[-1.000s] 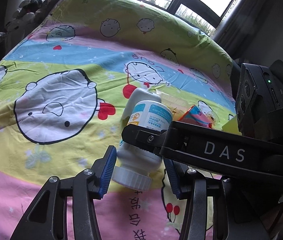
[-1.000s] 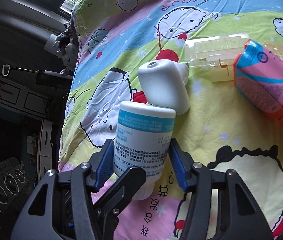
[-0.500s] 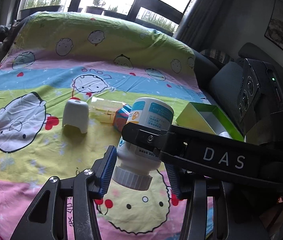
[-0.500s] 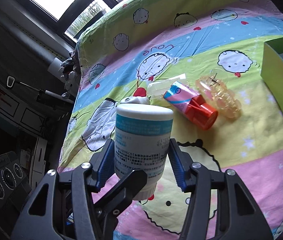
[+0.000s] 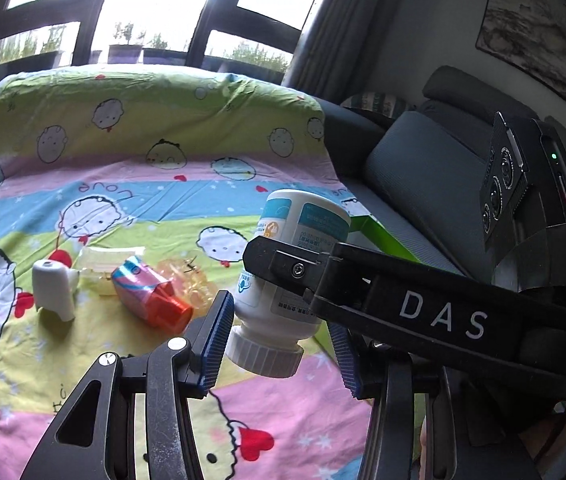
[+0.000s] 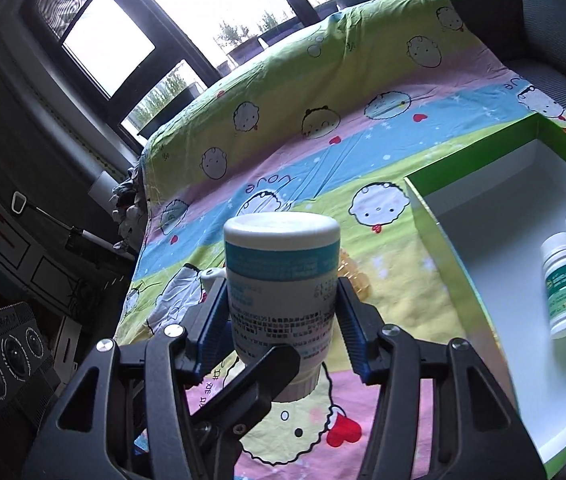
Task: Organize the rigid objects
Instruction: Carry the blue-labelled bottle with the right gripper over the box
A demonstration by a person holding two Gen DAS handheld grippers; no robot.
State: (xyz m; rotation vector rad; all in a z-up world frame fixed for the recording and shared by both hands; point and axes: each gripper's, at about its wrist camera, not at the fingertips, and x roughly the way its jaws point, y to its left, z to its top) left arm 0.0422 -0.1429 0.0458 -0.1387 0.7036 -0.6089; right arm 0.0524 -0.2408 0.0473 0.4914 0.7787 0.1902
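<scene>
A white bottle with a blue label hangs above the cartoon sheet, cap end toward the left wrist camera. My left gripper is shut on its neck end, blue pads on either side. My right gripper is shut on the bottle at mid-body, and one of its fingers crosses the bottle in the left wrist view. A left finger lies against the bottle's lower part. A green box with a white inside sits to the right, holding two small white bottles.
On the sheet to the left lie a white plug-in device, a clear plastic case, a pink-blue bottle with an orange cap and a clear yellowish item. A grey sofa cushion stands behind the green box.
Both grippers have risen with the bottle and swung right. The white device and other items now lie farther left, and the green box has come into view.
</scene>
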